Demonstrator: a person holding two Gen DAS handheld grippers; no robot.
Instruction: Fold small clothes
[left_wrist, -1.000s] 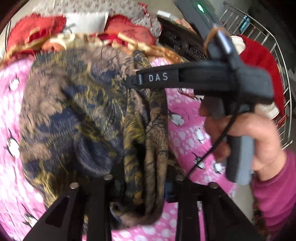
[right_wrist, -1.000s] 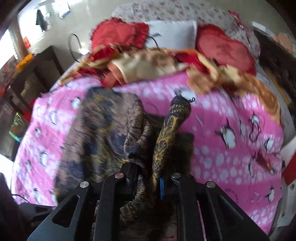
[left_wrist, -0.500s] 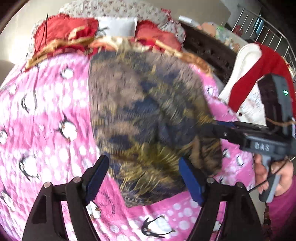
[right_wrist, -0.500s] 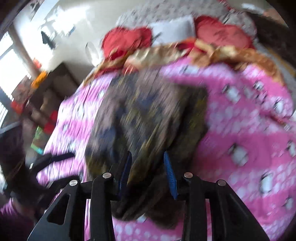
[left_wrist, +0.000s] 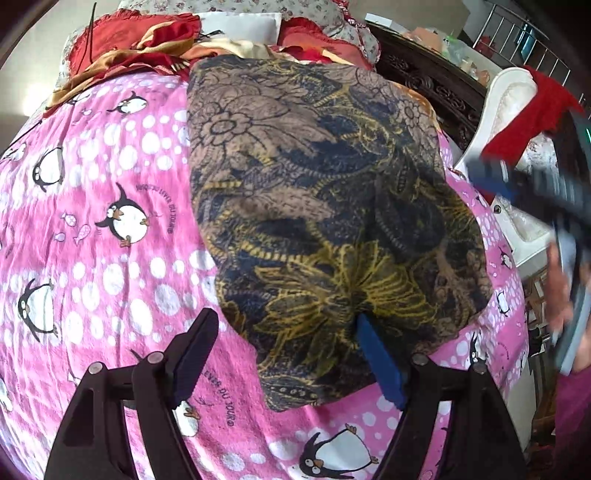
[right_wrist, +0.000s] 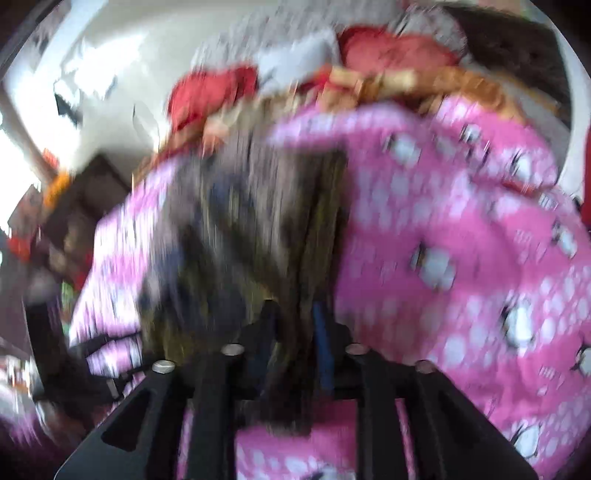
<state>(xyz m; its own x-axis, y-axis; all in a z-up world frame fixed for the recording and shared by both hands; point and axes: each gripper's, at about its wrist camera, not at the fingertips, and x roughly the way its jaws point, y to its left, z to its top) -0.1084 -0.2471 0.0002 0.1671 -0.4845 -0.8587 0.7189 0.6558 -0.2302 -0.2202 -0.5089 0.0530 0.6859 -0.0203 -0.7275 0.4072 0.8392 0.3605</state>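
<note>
A brown, navy and yellow patterned cloth (left_wrist: 325, 206) lies spread flat on the pink penguin bedsheet (left_wrist: 110, 258). My left gripper (left_wrist: 284, 354) is open wide just above the cloth's near corner, which lies loose between the fingers. The right gripper (left_wrist: 517, 188) is blurred at the right edge of the left wrist view, beside the cloth's right side, with a hand (left_wrist: 565, 295) on its handle. In the blurred right wrist view the right gripper (right_wrist: 293, 332) has its jaws opening. The cloth (right_wrist: 258, 229) shows between the pads, which stand apart from it.
Red and gold clothes (left_wrist: 140, 48) and a white pillow (left_wrist: 240, 22) are heaped at the far end of the bed. A dark carved wooden frame (left_wrist: 424, 77), a white padded piece with a red garment (left_wrist: 517, 110) and a metal rail (left_wrist: 535, 48) stand to the right.
A second ago both grippers held the bunched cloth. It now lies flat on the sheet, the left jaws have spread wide, and the right gripper has let go and swung off to the right.
</note>
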